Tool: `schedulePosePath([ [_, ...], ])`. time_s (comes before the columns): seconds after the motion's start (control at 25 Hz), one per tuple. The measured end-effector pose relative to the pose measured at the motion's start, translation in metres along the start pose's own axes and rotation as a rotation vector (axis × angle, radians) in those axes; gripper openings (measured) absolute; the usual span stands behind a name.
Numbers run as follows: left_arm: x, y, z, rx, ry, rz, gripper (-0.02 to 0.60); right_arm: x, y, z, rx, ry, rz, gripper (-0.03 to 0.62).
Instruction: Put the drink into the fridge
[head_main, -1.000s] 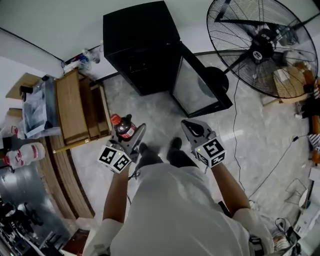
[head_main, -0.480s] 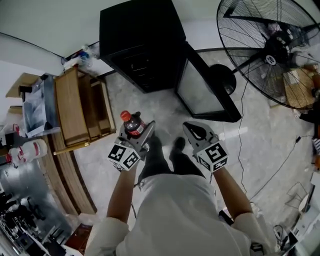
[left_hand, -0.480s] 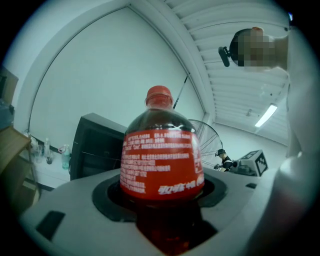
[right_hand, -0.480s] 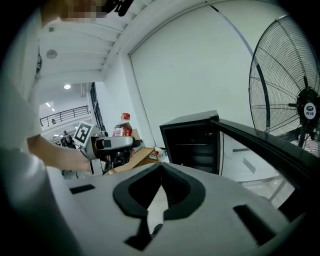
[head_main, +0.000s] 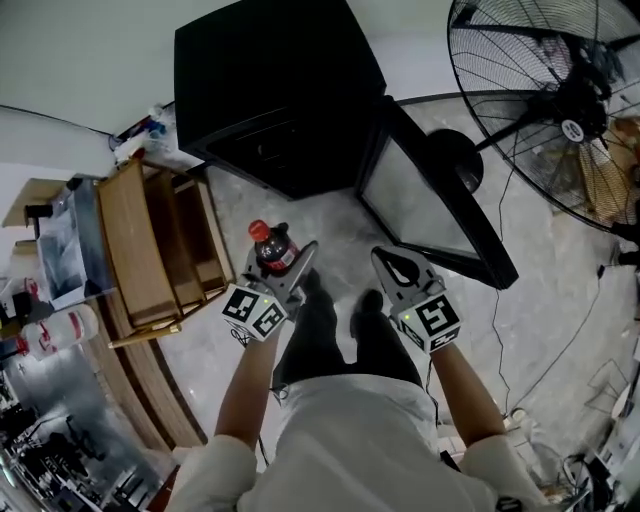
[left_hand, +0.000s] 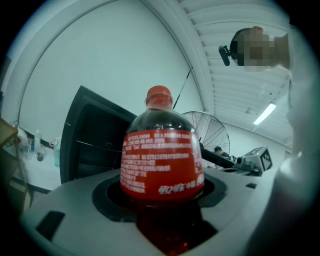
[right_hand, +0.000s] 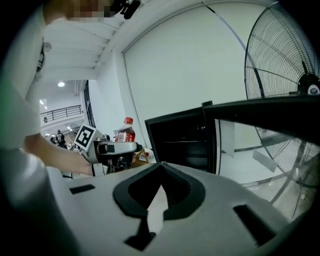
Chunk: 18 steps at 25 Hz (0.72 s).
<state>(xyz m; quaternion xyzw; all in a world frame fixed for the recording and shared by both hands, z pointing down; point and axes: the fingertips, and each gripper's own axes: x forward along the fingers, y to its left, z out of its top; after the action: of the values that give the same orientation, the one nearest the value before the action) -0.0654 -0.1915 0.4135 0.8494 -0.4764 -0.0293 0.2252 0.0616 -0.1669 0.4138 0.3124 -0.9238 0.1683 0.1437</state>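
A cola bottle (head_main: 275, 247) with a red cap and red label stands upright in my left gripper (head_main: 284, 266), which is shut on it. In the left gripper view the bottle (left_hand: 161, 156) fills the middle, gripped at its lower body. The black fridge (head_main: 270, 90) stands ahead on the floor with its glass door (head_main: 430, 200) swung open to the right. Its dark shelves (right_hand: 182, 142) show in the right gripper view. My right gripper (head_main: 396, 268) is level with the left one, shut and holding nothing (right_hand: 159, 196). Both grippers are a short way in front of the fridge.
A large floor fan (head_main: 560, 110) stands to the right of the open door, with a cable (head_main: 497, 300) trailing over the floor. A wooden rack (head_main: 150, 245) sits to the left of the fridge. White containers (head_main: 55, 325) lie at the far left.
The person has stepped toward the fridge, which now looks larger and nearer. Both grippers moved forward with the bottle still held in the left one.
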Motion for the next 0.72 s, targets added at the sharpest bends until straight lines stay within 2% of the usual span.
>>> schedulePosePath([
  [0.2, 0.033, 0.039, -0.027, 0.042, -0.006, -0.010, 0.293, 0.052, -0.028, -0.041, -0.007, -0.025, 0.008, 0.002],
  [0.48, 0.072, 0.092, -0.068, 0.093, -0.015, -0.010, 0.293, 0.122, -0.049, -0.068, -0.104, -0.082, 0.062, 0.002],
  [0.72, 0.104, 0.139, -0.095, 0.136, -0.061, -0.071, 0.291, 0.185, -0.067, -0.083, -0.187, -0.147, 0.105, 0.002],
])
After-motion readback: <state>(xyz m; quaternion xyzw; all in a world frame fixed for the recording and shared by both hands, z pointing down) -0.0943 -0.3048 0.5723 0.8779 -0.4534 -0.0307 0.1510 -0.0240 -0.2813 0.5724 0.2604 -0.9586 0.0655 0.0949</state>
